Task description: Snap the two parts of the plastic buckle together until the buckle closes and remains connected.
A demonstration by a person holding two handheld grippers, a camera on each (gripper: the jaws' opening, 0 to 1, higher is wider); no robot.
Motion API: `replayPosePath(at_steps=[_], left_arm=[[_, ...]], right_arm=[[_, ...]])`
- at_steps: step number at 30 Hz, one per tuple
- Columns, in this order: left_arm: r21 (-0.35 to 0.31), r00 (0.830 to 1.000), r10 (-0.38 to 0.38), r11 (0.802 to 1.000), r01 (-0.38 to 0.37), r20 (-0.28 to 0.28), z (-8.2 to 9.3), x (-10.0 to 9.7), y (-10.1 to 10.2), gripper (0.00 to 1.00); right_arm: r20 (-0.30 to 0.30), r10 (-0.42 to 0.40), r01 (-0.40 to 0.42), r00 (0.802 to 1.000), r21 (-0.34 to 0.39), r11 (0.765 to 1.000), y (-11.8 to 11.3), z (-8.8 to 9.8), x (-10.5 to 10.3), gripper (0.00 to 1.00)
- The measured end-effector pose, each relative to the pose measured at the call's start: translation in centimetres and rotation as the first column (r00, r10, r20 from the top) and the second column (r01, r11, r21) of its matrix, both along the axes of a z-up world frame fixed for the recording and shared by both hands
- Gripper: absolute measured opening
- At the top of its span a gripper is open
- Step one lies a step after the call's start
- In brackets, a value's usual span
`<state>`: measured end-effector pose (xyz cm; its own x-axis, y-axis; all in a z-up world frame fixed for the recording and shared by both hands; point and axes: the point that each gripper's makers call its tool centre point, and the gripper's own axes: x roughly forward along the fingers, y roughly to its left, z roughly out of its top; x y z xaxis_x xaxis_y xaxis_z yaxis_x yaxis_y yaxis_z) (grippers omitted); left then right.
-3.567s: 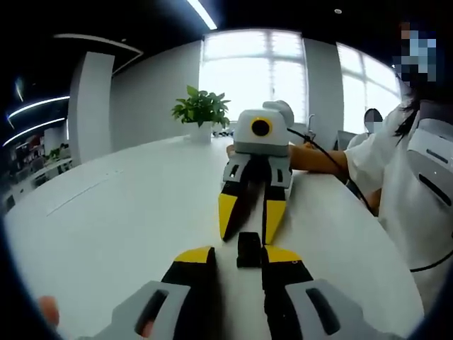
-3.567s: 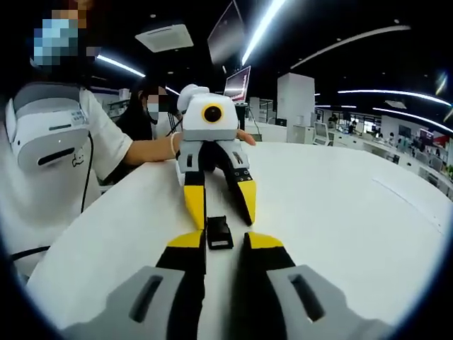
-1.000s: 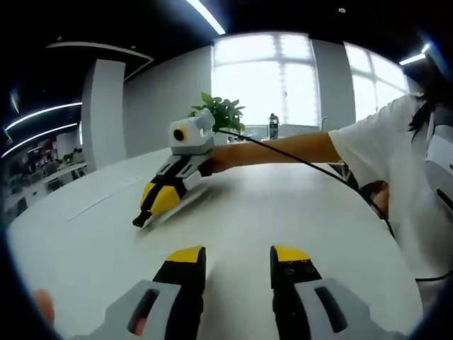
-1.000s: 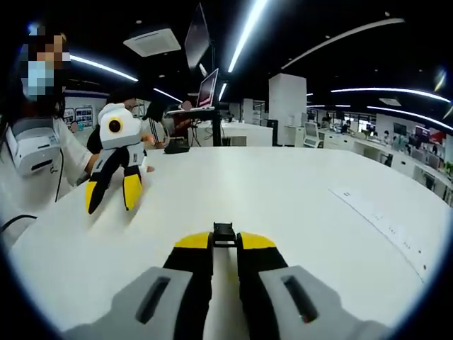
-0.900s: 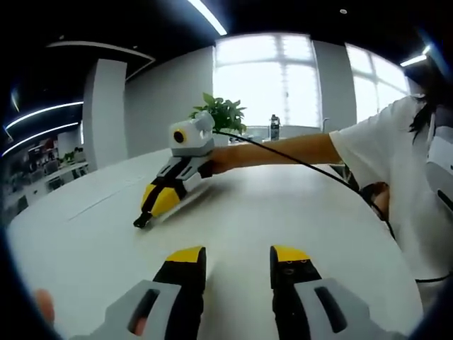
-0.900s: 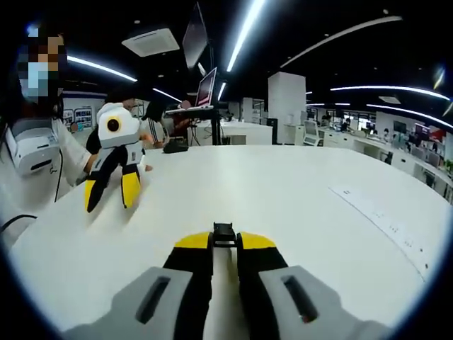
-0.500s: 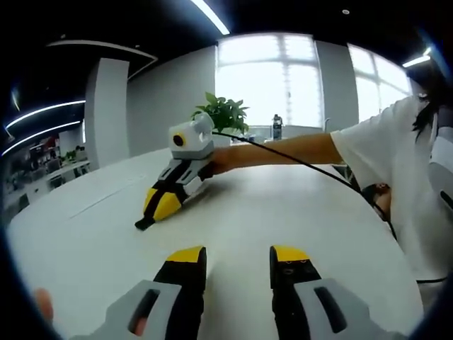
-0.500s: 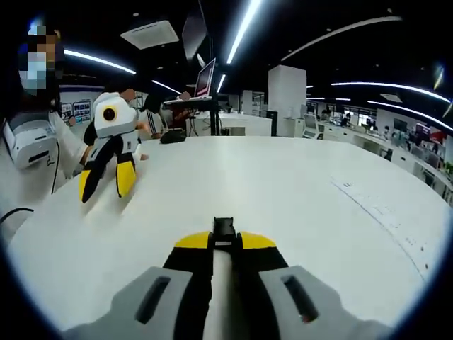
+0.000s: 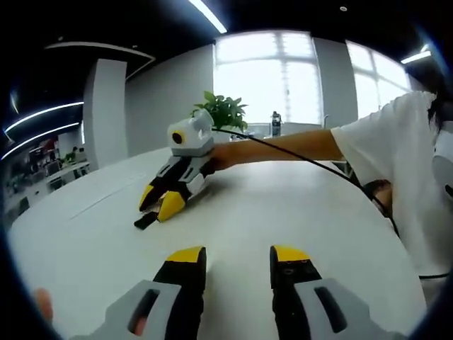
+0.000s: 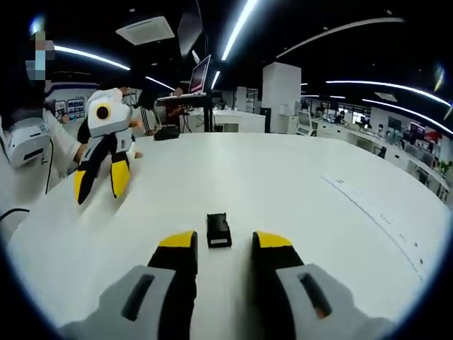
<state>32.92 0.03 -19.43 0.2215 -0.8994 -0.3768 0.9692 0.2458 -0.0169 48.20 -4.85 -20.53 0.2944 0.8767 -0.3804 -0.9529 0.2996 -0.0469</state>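
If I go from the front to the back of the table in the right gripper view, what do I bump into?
Right claw → black buckle lying on the white table → left claw over by the person, farther back.

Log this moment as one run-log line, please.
right gripper: open, just released | small black plastic buckle: lying on white table, between jaws, untouched | left gripper: open, empty

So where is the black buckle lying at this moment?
In the right gripper view the buckle lies on the white table, just ahead of the open right tongs. In the left gripper view it lies by the tips of those tongs, left of centre.
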Motion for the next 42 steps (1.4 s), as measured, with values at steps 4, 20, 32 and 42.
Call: replayPosePath(at_steps=[4, 20, 32, 42], left_arm=[[-0.004, 1.000, 0.009, 1.000, -0.009, 0.011, -0.2, 0.4, 0.2, 0.36], [0.047, 0.990, 0.140, 0.989, -0.141, 0.027, 0.3, 2.1, 1.7, 0.37], [-0.013, 0.968, 0.244, 0.970, -0.244, 0.062, 4.3, 0.6, 1.8, 0.44], [-0.079, 0.953, 0.280, 0.959, -0.272, 0.115, 8.6, -3.6, 2.4, 0.44]], right_arm=[[0.017, -0.049, 0.049, 0.999, 0.000, 0.999, -0.1, 0.2, -0.1, 0.34], [0.099, -0.201, 0.193, 0.975, 0.085, 0.977, -0.6, 5.2, -5.5, 0.43], [0.158, -0.256, 0.238, 0.954, 0.122, 0.963, -0.7, 8.9, -11.8, 0.46], [0.192, -0.348, 0.328, 0.918, 0.132, 0.936, -2.0, 11.4, -16.8, 0.46]])
